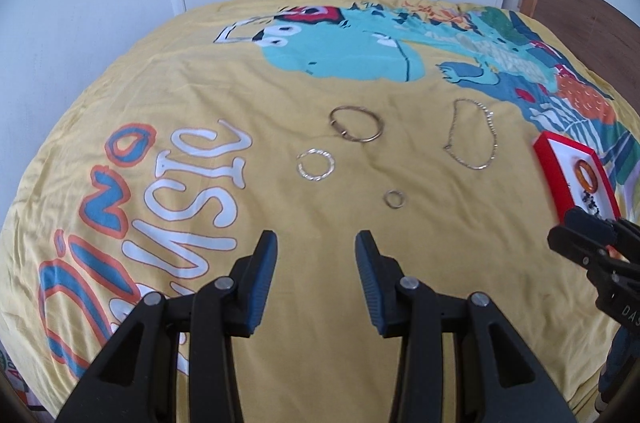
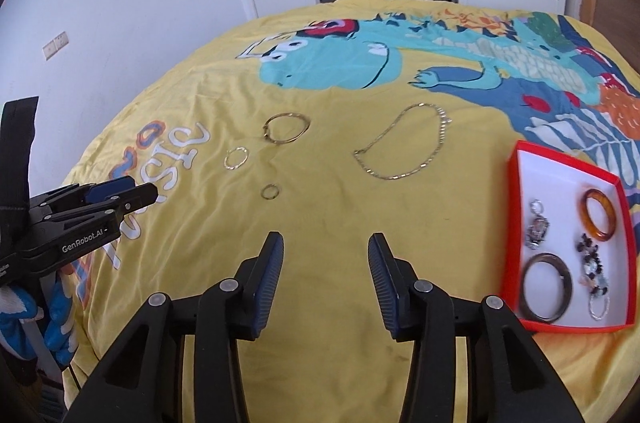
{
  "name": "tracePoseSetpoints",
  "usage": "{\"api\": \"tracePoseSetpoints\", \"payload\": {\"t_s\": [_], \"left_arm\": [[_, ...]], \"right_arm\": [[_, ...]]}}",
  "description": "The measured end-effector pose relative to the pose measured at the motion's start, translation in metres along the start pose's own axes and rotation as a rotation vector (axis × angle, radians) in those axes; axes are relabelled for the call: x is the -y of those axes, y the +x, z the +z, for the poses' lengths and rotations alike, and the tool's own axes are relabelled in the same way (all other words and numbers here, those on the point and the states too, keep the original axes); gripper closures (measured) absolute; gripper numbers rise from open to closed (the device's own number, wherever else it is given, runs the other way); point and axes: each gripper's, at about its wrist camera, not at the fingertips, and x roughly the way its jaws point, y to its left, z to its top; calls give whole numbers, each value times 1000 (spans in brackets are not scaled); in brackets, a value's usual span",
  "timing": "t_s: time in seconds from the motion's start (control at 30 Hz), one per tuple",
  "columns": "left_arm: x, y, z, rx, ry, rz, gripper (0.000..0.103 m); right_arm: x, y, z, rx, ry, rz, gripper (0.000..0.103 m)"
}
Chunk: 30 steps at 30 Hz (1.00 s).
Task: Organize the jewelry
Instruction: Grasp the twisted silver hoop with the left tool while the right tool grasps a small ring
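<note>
Small gold ring (image 1: 395, 199), thin, perhaps plain.

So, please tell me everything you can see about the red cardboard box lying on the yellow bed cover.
The red cardboard box is a shallow open tray, rectangular, with a white inside and low red walls; no lid is visible. It lies flat on the yellow printed bed cover, to the right of the loose chains and rings. Inside lie an amber bangle, a dark bangle, a silver pendant piece, dark beads and a thin silver ring. Neither gripper touches it.
</note>
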Motion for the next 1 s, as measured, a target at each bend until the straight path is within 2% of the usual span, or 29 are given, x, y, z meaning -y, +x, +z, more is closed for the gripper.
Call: {"api": "tracePoseSetpoints", "payload": {"t_s": [0.23, 0.47, 0.67, 0.83, 0.93, 1.0], "left_arm": [[-31, 54, 6, -59, -67, -51, 63], [-29, 109, 35, -87, -39, -155, 63], [-22, 144, 46, -106, 11, -147, 63], [-19, 158, 51, -89, 30, -144, 62], [-21, 159, 51, -77, 26, -148, 62], [-21, 159, 51, -68, 23, -150, 63]], "right_arm": [[-16, 57, 0, -58, -40, 48, 59], [-23, 113, 7, -95, -74, 91, 59], [-32, 140, 17, -88, -110, 120, 59], [-40, 156, 25, -72, -144, 127, 59], [-46, 162, 26, -70, -177, 117, 67], [-48, 165, 28, -70, -190, 119, 81]]}}
